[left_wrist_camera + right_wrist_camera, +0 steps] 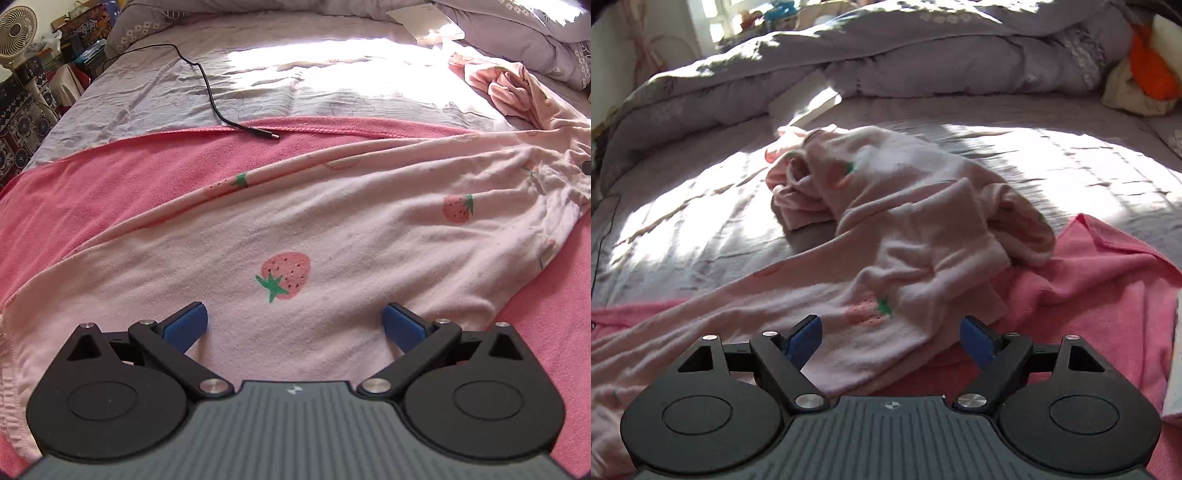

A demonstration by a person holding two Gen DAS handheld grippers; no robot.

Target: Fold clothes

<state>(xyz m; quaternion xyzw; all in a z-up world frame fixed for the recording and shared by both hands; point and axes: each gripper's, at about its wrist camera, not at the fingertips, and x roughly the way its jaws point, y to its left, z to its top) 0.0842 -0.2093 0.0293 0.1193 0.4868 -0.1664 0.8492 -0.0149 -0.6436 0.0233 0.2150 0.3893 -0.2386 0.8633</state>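
Hovering low over the cloth, the left hand-held gripper (294,325) has its blue pads spread wide with nothing between them, just above a pale pink strawberry-print cotton garment (332,229). The right hand-held gripper (891,338) is likewise spread and empty, poised over the same garment's near edge. The garment lies on a bright pink terry towel (110,192) spread across the bed — smooth and fairly flat at the left gripper's end, but bunched and twisted into a heap (827,184) at the far end, spilling onto the grey-lilac quilted bedsheet (701,206). A thin black charging cable (210,92) trails over the sheet beyond the towel. By my judgement folding has hardly begun: no neat fold shows, and the crumpled part must be straightened first — then folded.
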